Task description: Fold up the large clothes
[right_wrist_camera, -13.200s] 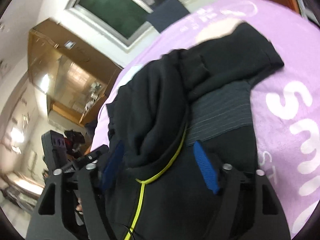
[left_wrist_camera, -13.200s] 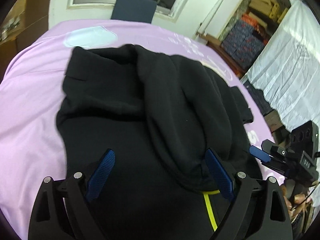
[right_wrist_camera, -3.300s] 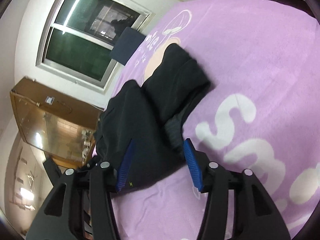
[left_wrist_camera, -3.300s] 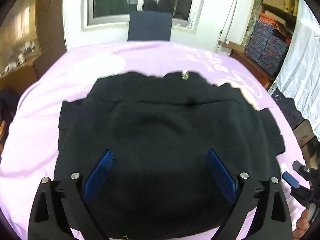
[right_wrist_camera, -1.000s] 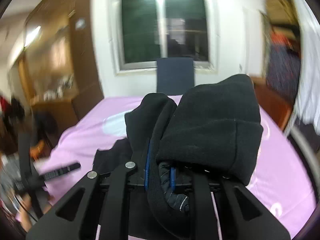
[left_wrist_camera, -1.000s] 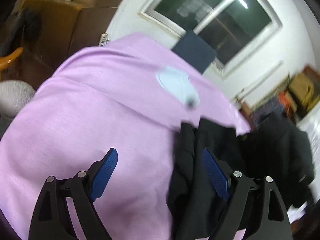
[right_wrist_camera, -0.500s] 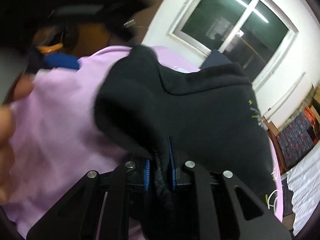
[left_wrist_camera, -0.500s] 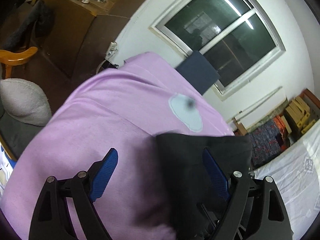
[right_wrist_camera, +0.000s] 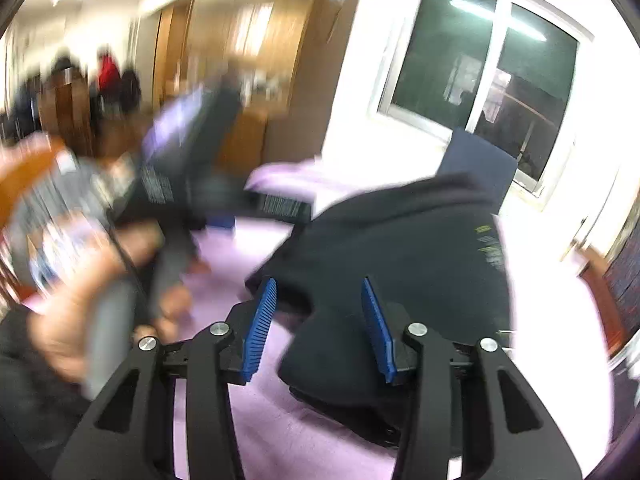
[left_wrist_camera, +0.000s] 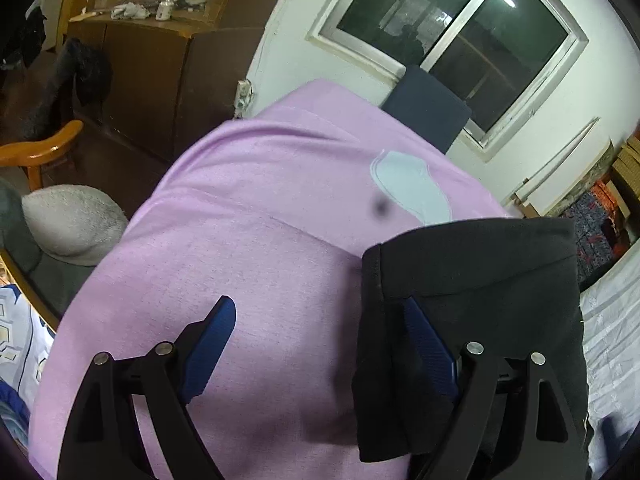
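left claw (left_wrist_camera: 320, 344): blue pads spread wide, nothing pinched between them. it hangs over the purple sheet (left_wrist_camera: 248, 248) that covers the desk. its right pad sits against the left edge of the black garment (left_wrist_camera: 472, 280); left pad is over bare sheet.

black garment: folded into a compact block with a straight top edge and squared corner, lying on the right part of the sheet in the left wrist view. pale blue patch (left_wrist_camera: 412, 188) printed on the sheet just beyond it.

right claw (right_wrist_camera: 320, 324): pads parted, no cloth gripped. black garment (right_wrist_camera: 400, 256) lies past and under the tips, small yellow-green print (right_wrist_camera: 490, 248) on its right side. view heavily motion-blurred; left side shows a blurred hand (right_wrist_camera: 80, 300) around a grey handle.

background: dark blue chair back (left_wrist_camera: 428, 108) at the far edge, window (left_wrist_camera: 452, 36) behind it, wooden cabinet (left_wrist_camera: 152, 72) left.
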`<state>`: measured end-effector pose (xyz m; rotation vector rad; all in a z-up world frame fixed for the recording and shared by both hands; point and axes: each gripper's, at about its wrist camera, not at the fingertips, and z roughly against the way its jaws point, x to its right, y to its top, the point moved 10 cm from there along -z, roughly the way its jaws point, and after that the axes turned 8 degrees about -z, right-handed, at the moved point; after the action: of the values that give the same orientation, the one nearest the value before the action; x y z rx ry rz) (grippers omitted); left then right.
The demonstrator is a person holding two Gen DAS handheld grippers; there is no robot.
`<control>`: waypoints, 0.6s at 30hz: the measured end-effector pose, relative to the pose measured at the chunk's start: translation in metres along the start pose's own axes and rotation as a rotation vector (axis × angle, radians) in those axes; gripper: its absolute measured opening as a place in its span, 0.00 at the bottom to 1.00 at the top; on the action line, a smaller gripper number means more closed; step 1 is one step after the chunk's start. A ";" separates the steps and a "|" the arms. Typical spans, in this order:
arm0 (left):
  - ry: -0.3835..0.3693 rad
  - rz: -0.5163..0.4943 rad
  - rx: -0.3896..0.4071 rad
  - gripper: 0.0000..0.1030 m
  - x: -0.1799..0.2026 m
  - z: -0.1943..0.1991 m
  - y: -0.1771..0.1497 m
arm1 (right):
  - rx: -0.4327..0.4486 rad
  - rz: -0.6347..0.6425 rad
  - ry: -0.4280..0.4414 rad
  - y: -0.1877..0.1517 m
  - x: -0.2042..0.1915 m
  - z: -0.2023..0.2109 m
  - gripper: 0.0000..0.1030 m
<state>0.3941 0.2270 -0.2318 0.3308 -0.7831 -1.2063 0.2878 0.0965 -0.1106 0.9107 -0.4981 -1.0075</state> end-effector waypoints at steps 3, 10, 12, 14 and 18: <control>-0.020 -0.011 0.092 0.84 0.007 0.022 0.010 | 0.099 -0.152 -0.020 0.026 0.054 0.034 0.42; -0.218 -0.229 0.180 0.85 0.095 0.043 0.005 | -0.055 -0.392 -0.067 0.011 0.143 -0.013 0.12; -0.167 -0.312 0.098 0.85 0.110 0.022 -0.011 | -0.119 -0.358 -0.049 -0.004 0.129 -0.039 0.12; -0.040 -0.335 -0.013 0.86 0.098 -0.010 -0.027 | -0.157 -0.278 -0.046 -0.016 0.106 -0.058 0.12; -0.102 -0.181 -0.141 0.91 0.067 -0.038 -0.036 | -0.203 -0.275 -0.007 -0.042 0.086 -0.084 0.11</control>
<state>0.4044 0.1458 -0.2558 0.2289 -0.7627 -1.4503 0.3683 0.0460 -0.1952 0.8069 -0.2735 -1.2866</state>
